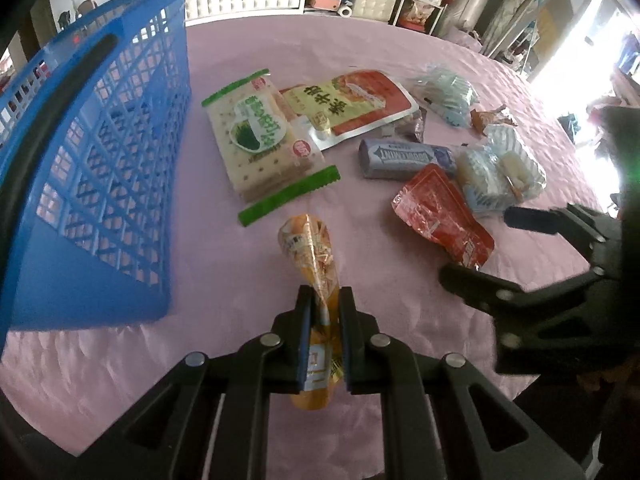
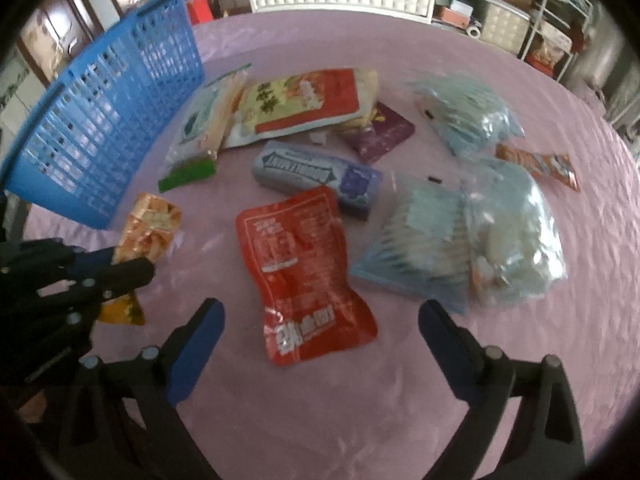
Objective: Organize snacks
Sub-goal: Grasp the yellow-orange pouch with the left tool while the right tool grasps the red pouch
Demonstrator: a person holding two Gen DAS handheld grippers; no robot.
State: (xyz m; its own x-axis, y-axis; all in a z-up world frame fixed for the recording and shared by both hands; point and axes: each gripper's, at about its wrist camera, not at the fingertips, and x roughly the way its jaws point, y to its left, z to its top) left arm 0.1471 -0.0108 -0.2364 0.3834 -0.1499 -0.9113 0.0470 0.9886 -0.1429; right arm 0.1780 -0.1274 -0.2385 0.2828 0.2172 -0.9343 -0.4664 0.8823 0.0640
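My left gripper is shut on an orange snack packet, which hangs lifted over the pink cloth; the right wrist view shows the same orange packet in that left gripper. A blue lattice basket stands close on the left. My right gripper is open, its blue pads either side of the lower end of a red pouch lying flat, not touching it. In the left wrist view the right gripper hovers by that red pouch.
On the pink cloth lie a green-edged cracker pack, a red-and-yellow pouch, a grey-blue gum pack, a purple packet, several pale blue bags and an orange wrapper. White furniture stands behind.
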